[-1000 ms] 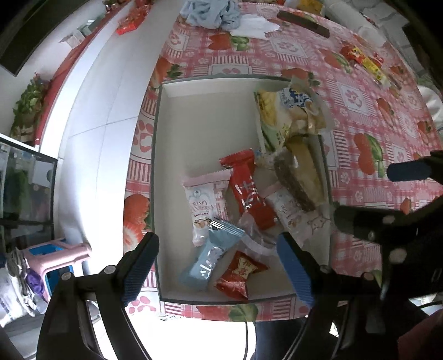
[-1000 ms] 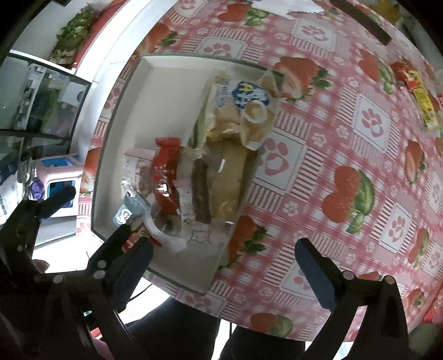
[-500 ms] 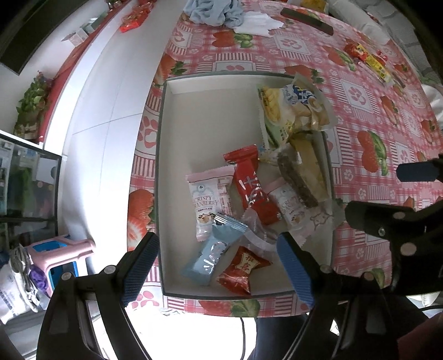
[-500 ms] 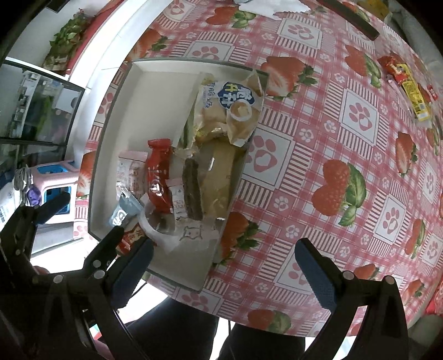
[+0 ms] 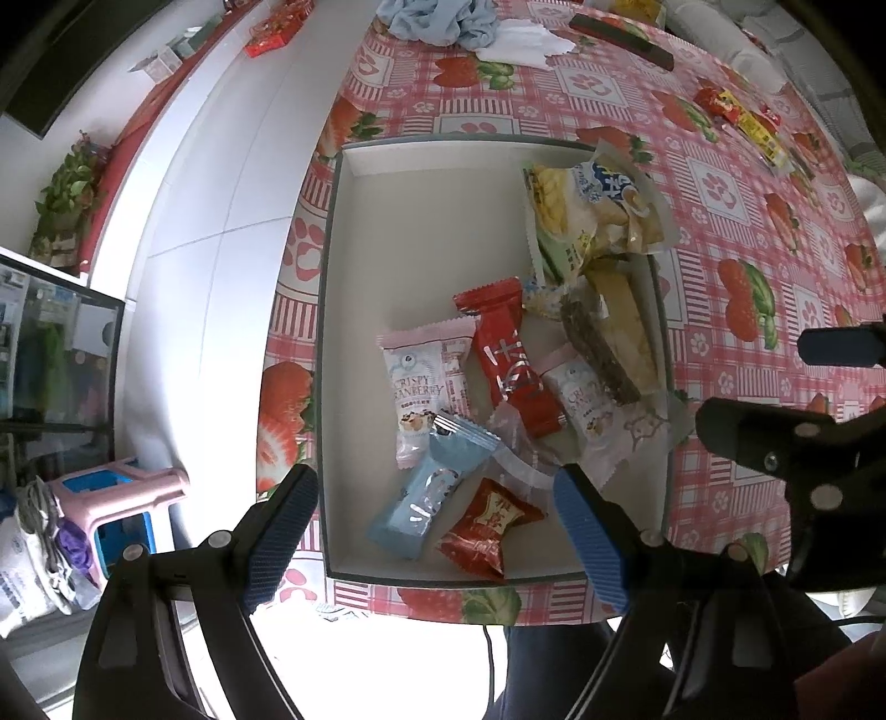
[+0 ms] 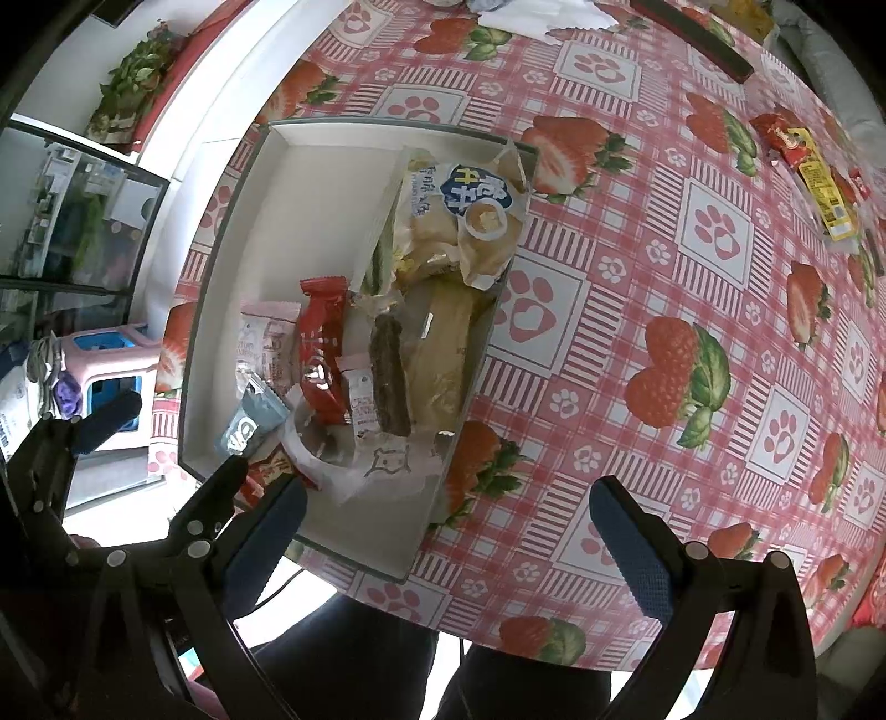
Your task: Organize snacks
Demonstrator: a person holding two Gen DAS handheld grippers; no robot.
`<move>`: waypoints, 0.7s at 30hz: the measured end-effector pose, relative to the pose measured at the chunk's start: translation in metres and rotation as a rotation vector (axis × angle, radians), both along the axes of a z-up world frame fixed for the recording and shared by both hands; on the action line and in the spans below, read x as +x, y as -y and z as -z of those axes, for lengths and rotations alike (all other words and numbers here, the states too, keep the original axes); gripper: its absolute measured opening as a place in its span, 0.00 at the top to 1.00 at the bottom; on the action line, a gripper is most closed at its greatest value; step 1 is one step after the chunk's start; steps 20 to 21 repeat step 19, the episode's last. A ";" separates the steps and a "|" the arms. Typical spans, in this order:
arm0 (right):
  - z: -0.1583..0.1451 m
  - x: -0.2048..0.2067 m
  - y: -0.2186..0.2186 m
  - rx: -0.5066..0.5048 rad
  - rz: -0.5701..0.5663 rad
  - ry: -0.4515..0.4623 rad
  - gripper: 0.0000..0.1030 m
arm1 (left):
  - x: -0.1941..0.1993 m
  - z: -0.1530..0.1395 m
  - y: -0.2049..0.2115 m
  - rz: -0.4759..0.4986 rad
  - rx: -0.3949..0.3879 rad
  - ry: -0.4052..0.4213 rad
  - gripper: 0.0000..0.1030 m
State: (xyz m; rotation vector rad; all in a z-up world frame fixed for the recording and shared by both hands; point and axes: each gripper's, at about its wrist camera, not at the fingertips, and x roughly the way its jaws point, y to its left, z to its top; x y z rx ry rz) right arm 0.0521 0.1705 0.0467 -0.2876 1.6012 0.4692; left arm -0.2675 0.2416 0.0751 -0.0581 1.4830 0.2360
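Snack box (image 5: 354, 166) below left tool (image 5: 434, 531); right tool (image 6: 443, 531) beside it.

second pink cranberry packet (image 5: 581, 396): largely covered by the red wrapper (image 5: 512, 365)
desk (image 6: 720, 232): far side cut off
light-blue packet (image 6: 249, 423) print: unreadable

Black gripper (image 5: 437, 531), ribbed blue pads (image 5: 590, 540)

Setting: a home, likely a dining or living area. Tabletop (image 6: 637, 266) wears a pink checked cloth printed with strawberries and paw marks. White tiled floor (image 5: 221, 232) at 10 o'clock. Small pink and blue plastic stool (image 5: 119, 498) at 8 o'clock. Glass-fronted cabinet (image 5: 55, 354) at 9 o'clock; potted plant (image 5: 69, 188) beyond it. Crumpled blue cloth (image 5: 437, 19) at 12 o'clock.
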 end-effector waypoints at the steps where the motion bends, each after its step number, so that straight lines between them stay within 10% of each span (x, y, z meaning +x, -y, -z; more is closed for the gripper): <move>1: 0.000 0.000 0.000 0.000 0.000 0.000 0.00 | 0.000 -0.001 0.000 0.000 0.001 0.001 0.13; 21: -0.003 -0.001 0.001 0.015 -0.016 0.014 0.00 | 0.001 -0.012 -0.006 -0.039 0.054 0.063 0.13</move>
